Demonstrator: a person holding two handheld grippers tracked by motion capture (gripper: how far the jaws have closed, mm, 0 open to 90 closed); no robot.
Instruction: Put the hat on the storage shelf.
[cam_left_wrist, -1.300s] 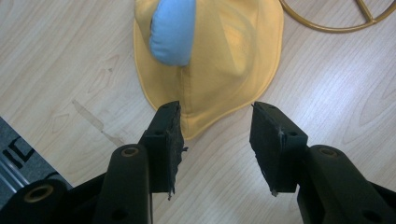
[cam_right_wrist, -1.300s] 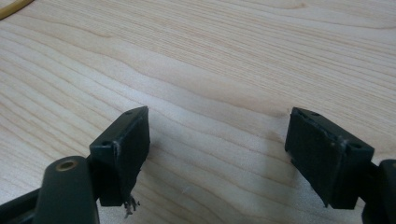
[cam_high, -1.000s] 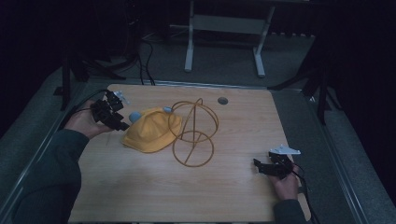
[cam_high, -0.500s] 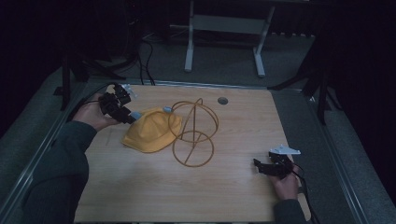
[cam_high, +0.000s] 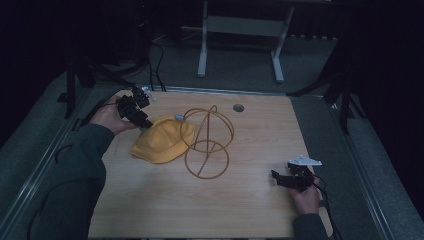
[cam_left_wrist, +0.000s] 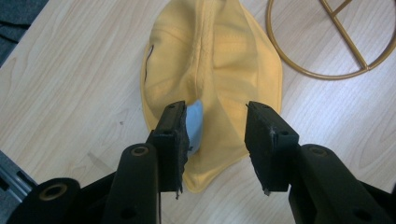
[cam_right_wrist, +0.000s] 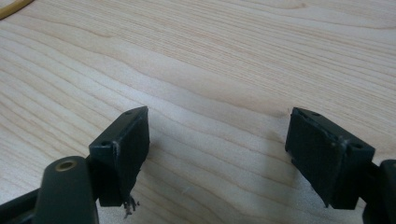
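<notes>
Yellow cap, left gripper jaws apart

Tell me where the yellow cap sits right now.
In the high view the cap lies on the table's left-centre, touching the wire stand on its right, with the open left claw at its far-left edge.

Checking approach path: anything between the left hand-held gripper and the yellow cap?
Nothing visible. The left hand-held gripper is open right over the near edge of the yellow cap; the gold wire stand sits beyond the cap.
</notes>
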